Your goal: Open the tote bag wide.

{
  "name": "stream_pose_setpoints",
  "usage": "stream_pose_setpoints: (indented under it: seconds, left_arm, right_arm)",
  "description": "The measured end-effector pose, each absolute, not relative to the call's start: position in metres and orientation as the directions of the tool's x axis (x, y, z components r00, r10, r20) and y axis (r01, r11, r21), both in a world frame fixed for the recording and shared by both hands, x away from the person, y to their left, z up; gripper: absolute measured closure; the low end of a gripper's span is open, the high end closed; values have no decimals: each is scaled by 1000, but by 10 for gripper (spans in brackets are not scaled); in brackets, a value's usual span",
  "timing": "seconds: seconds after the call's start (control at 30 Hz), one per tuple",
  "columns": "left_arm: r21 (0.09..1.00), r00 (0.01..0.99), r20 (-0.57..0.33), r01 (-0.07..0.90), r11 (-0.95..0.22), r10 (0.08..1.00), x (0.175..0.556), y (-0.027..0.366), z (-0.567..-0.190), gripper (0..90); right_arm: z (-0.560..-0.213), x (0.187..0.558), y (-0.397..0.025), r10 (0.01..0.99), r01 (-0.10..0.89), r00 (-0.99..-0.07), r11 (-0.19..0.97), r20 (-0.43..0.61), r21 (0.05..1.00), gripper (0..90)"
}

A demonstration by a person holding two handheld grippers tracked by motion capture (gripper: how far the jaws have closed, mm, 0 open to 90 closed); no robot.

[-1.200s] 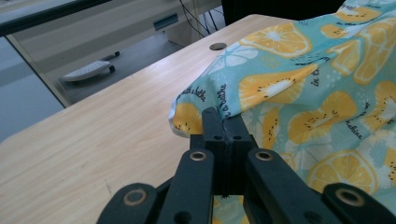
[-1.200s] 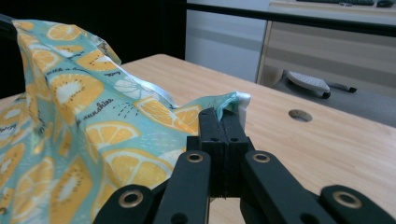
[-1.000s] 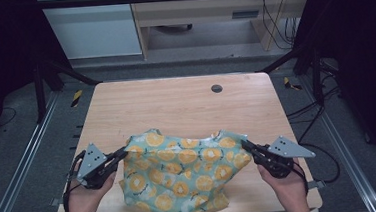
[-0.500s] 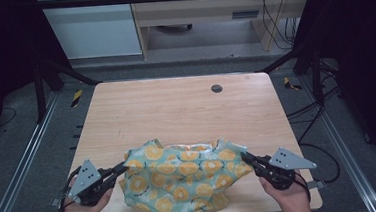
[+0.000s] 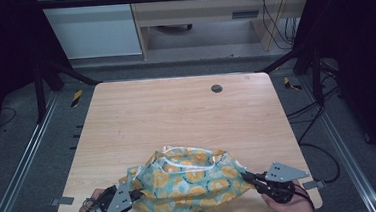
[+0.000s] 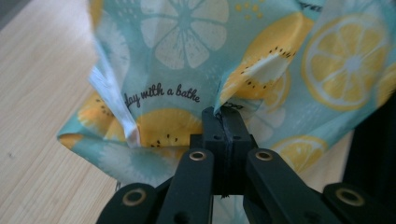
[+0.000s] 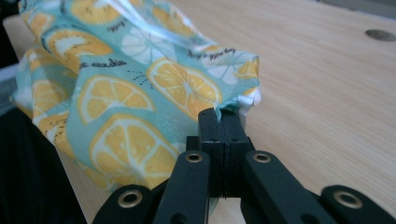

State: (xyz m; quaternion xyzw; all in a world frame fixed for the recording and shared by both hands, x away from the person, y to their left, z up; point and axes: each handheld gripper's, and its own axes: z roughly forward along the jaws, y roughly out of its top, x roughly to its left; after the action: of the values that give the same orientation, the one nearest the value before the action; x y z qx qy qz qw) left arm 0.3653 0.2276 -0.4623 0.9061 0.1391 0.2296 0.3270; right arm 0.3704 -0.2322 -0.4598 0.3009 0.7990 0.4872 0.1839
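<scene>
Fingers (image 6: 223, 122) of the left gripper (image 5: 132, 194) pinch the fruit-print cloth (image 5: 191, 178); right gripper (image 5: 248, 177) fingers (image 7: 223, 122) pinch its opposite edge, at the surface's (image 5: 176, 112) near edge.

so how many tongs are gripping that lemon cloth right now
2. The left tongs pinch the lemon cloth at its left edge, and the right tongs pinch its right edge, both near the table's front edge. Both are closed on fabric.

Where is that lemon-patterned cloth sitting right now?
In the high view the cloth lies bunched at the near edge of the table, stretched between the left gripper and the right gripper, each clamped on one end.
</scene>
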Motion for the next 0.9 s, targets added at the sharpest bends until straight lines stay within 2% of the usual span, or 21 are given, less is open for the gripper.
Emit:
stream_pose_setpoints:
  seconds: [0.2, 0.57, 0.9]
  left_arm:
    - [578, 844, 354, 141, -804, 402, 388, 221, -473, 900]
    - [581, 822, 321, 221, -783, 470, 424, 215, -479, 900]
    - [615, 793, 290, 275, -739, 536, 451, 209, -481, 900]
  right_arm:
    - [-468, 385, -218, 630, 324, -777, 419, -14, 848, 893]
    - [-477, 410, -198, 630, 358, -774, 508, -55, 784, 900]
    - [-475, 432, -198, 694, 375, -714, 486, -88, 789, 900]
